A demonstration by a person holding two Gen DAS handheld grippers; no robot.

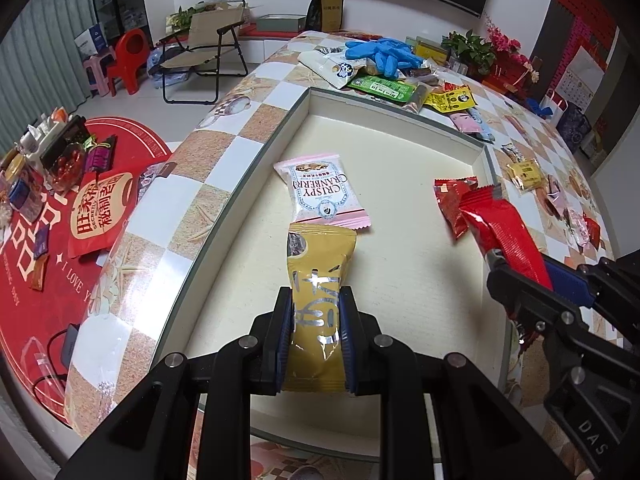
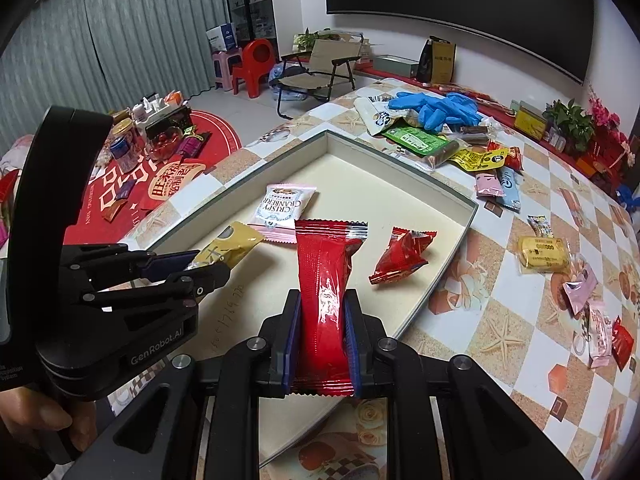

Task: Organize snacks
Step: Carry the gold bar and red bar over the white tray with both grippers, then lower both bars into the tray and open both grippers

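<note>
Gripping: left tool (image 1: 314, 332) pinches yellow packet (image 1: 318, 300), right tool (image 2: 320, 328) red packet (image 2: 326, 276); long axes forward.

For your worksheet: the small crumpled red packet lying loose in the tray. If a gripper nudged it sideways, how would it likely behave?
The small red packet looks puffy and creased, so probably light and easily dented. Its glossy film on the smooth tray floor suggests it would slide, not roll. Its twisted shape might make it pivot.

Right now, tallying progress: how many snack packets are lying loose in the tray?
2: the pink cranberry packet near the tray's left side, the small red packet toward its right. None seem hidden.
</note>
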